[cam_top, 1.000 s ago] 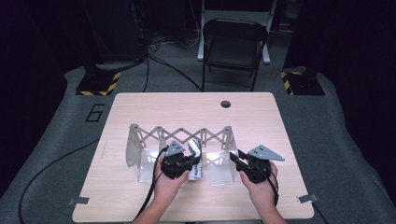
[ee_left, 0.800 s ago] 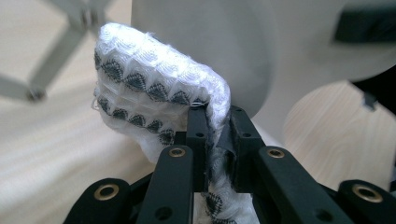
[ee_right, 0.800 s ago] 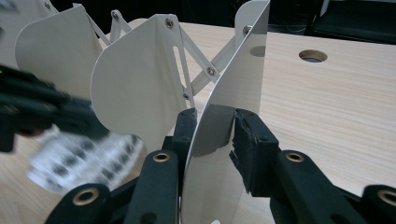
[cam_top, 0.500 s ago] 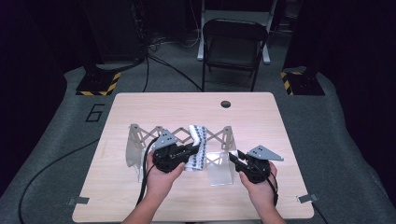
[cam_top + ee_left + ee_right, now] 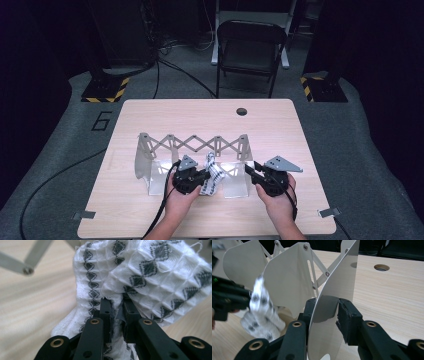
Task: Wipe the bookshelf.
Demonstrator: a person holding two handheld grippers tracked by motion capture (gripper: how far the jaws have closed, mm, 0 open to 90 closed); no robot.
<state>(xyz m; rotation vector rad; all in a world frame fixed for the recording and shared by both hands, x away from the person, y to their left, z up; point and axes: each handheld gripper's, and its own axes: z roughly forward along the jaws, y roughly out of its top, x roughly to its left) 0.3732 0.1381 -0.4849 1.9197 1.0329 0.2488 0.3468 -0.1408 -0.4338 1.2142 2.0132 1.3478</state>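
- Left tongs (image 5: 115, 306) clamped on bunched white waffle-weave cloth with black diamond pattern (image 5: 140, 272); cloth hangs just ahead of them, above the tabletop (image 5: 150, 220).
- Right tongs (image 5: 324, 312) grip an end plate of the grey metal accordion rack (image 5: 287, 280).
- Cloth sits left of right tongs, near the rack's middle gap; left hand nearer.

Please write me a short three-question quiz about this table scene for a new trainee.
1. True or false: the left gripper is shut on the patterned cloth.
2. What stands between the right gripper's jaws? A) a panel of the folding rack B) a cable C) a cup
3. What piece of furniture stands behind the table?

Key: 1 true; 2 A; 3 a folding chair.
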